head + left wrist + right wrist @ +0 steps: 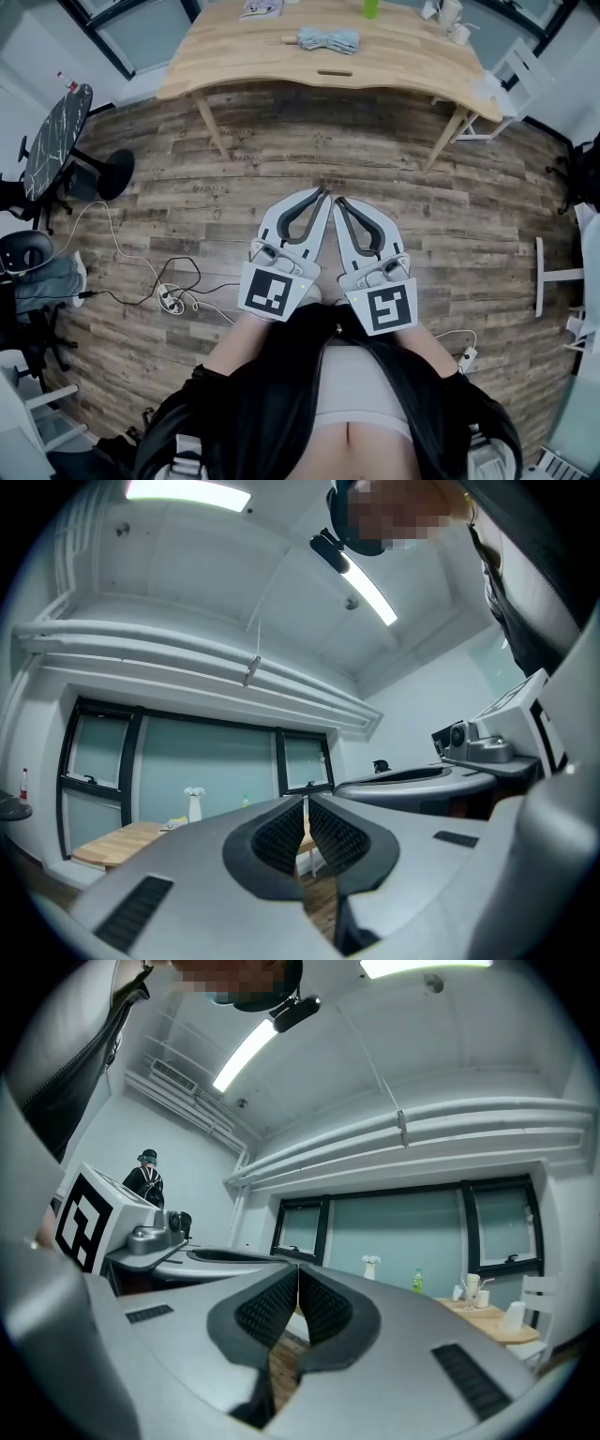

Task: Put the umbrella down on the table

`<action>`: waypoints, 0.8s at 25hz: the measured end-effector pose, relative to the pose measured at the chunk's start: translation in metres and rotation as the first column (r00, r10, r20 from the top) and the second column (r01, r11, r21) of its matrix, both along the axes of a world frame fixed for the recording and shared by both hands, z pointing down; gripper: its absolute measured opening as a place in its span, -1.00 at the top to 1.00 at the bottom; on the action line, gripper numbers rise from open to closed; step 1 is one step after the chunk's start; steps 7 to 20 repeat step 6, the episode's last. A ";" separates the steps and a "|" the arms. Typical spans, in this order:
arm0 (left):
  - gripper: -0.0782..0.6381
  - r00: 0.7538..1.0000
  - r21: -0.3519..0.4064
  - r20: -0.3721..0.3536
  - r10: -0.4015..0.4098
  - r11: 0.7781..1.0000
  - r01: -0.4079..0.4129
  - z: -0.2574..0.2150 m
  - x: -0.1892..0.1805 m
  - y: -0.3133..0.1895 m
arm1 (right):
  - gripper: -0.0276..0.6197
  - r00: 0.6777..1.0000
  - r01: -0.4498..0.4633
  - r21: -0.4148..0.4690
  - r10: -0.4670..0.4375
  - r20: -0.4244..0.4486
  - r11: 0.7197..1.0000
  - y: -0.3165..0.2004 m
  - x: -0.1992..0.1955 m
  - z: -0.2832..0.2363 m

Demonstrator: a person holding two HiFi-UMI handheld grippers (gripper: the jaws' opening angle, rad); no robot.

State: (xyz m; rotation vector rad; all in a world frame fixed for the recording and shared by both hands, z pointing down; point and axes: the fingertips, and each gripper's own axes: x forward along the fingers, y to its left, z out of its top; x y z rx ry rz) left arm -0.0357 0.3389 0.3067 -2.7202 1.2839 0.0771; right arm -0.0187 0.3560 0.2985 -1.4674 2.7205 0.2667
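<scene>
left gripper (324, 192), right gripper (338, 201) — jaws together, umbrella (328, 39) on table (398, 58)

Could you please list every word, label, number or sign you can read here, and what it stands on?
None can be read.
On the left hand-held gripper, the marker cube: a black-and-white square pattern, no letters.
On the right hand-held gripper, the marker cube: likewise a pattern only.
On the wooden table, the booklet: print too small.
The green bottle: label too small.
</scene>
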 end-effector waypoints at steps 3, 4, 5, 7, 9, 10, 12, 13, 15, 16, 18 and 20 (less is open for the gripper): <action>0.73 1.000 0.003 -0.002 0.002 1.000 -0.002 0.000 -0.002 0.001 | 0.82 1.000 0.000 0.000 0.000 -0.007 1.000 0.002 -0.003 0.002; 0.73 1.000 0.003 -0.005 0.002 1.000 -0.002 -0.001 -0.004 0.001 | 0.82 1.000 0.000 -0.001 0.000 -0.006 1.000 0.002 -0.004 0.002; 0.73 1.000 0.003 -0.007 0.001 1.000 -0.001 -0.001 -0.005 0.001 | 0.82 1.000 0.000 -0.001 0.000 -0.006 1.000 0.002 -0.005 0.002; 0.73 1.000 0.003 -0.009 0.001 1.000 -0.001 -0.001 -0.006 0.001 | 0.82 1.000 0.000 -0.001 0.000 -0.005 1.000 0.002 -0.006 0.002; 0.73 1.000 0.003 -0.009 0.001 1.000 -0.001 -0.001 -0.006 0.001 | 0.82 1.000 0.000 -0.001 0.000 -0.005 1.000 0.002 -0.006 0.002; 0.73 1.000 0.003 -0.009 0.001 1.000 -0.001 -0.001 -0.006 0.001 | 0.82 1.000 0.000 -0.001 0.000 -0.005 1.000 0.002 -0.006 0.002; 0.73 1.000 0.003 -0.009 0.001 1.000 -0.001 -0.001 -0.006 0.001 | 0.82 1.000 0.000 -0.001 0.000 -0.005 1.000 0.002 -0.006 0.002; 0.73 1.000 0.003 -0.009 0.001 1.000 -0.001 -0.001 -0.006 0.001 | 0.82 1.000 0.000 -0.001 0.000 -0.005 1.000 0.002 -0.006 0.002; 0.73 1.000 0.003 -0.009 0.001 1.000 -0.001 -0.001 -0.006 0.001 | 0.82 1.000 0.000 -0.001 0.000 -0.005 1.000 0.002 -0.006 0.002; 0.73 1.000 0.003 -0.009 0.001 1.000 -0.001 -0.001 -0.006 0.001 | 0.82 1.000 0.000 -0.001 0.000 -0.005 1.000 0.002 -0.006 0.002; 0.73 1.000 0.003 -0.009 0.001 1.000 -0.001 -0.001 -0.006 0.001 | 0.82 1.000 0.000 -0.001 0.000 -0.005 1.000 0.002 -0.006 0.002; 0.73 1.000 0.003 -0.009 0.001 1.000 -0.001 -0.001 -0.006 0.001 | 0.82 1.000 0.000 -0.001 0.000 -0.005 1.000 0.002 -0.006 0.002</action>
